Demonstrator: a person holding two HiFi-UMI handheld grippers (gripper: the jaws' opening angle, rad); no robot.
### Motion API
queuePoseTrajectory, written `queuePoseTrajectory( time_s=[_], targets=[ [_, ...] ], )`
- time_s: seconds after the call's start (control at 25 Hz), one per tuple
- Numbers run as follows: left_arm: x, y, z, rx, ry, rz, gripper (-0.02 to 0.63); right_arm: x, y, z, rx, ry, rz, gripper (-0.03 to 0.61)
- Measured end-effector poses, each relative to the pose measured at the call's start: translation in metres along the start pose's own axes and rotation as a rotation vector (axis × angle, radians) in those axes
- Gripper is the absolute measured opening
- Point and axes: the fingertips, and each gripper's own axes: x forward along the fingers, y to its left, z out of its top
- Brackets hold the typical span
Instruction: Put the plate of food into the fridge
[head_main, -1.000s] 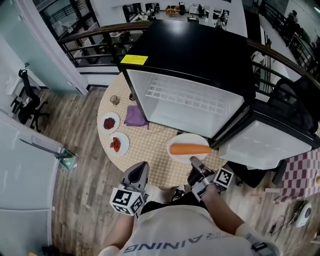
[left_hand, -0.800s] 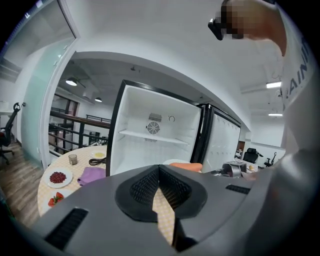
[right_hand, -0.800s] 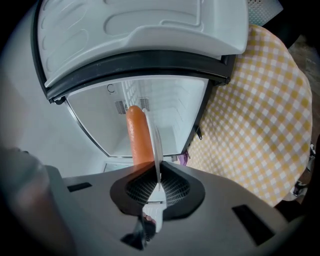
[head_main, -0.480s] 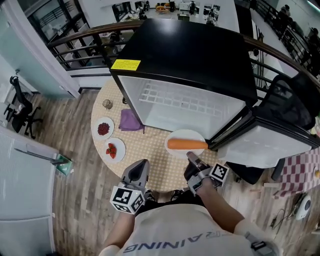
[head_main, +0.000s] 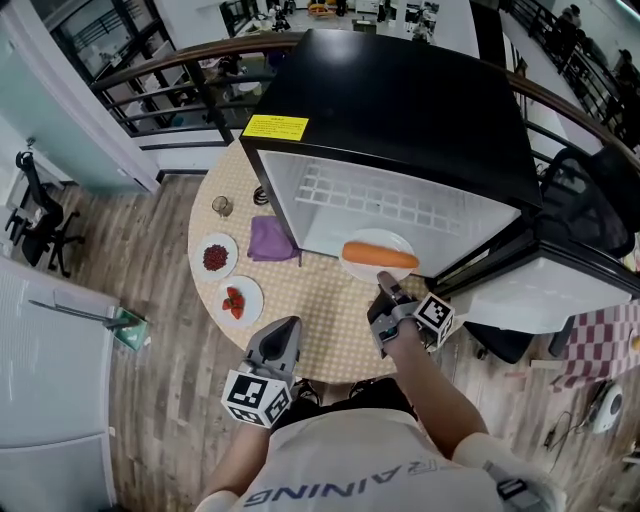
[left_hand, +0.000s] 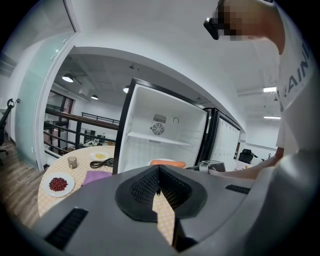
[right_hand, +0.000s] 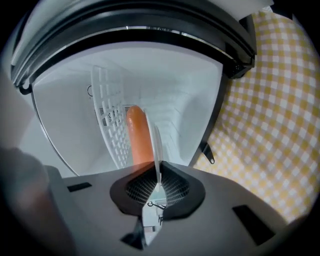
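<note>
A white plate (head_main: 366, 267) with a long orange carrot (head_main: 380, 256) on it hangs at the mouth of the open black fridge (head_main: 400, 110), just over the lower edge of its white inside. My right gripper (head_main: 385, 297) is shut on the plate's near rim. In the right gripper view that plate rim (right_hand: 158, 150) stands edge-on between the right gripper's (right_hand: 159, 187) pads, with the carrot (right_hand: 140, 135) to its left and the wire shelf (right_hand: 107, 120) beyond. My left gripper (head_main: 275, 350) is held low near my body, shut and empty (left_hand: 159, 189).
The round checked table (head_main: 320, 320) carries a plate of red beans (head_main: 218, 256), a plate of red pieces (head_main: 236, 299), a purple cloth (head_main: 268, 238) and a small glass (head_main: 222, 206). The fridge door (head_main: 540, 290) stands open at the right. A railing (head_main: 180, 90) runs behind.
My right gripper has carried the plate with the carrot forward from over the table to the fridge opening. The left gripper has stayed where it was.
</note>
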Motion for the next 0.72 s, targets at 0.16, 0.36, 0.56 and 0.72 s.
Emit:
queuePoseTrajectory(
  time_s=[0.16,0.36,0.56,0.72],
  targets=[
    [-0.006,0.011,-0.002,-0.033,0.004,0.008,0.009,0.027,-0.010,0.018,-0.007,-0.061,-0.046,0.037],
    [-0.018,0.021,-0.004,-0.044,0.009,0.032,0.009,0.054,-0.022,0.041,0.011,-0.141,-0.096,0.040],
    [-0.025,0.029,-0.014,-0.068,0.024,0.046,0.009,0.078,-0.029,0.057,0.015,-0.204,-0.145,0.040],
    [-0.028,0.032,-0.016,-0.072,0.028,0.050,0.009,0.089,-0.034,0.065,0.011,-0.235,-0.177,0.040]
  ],
)
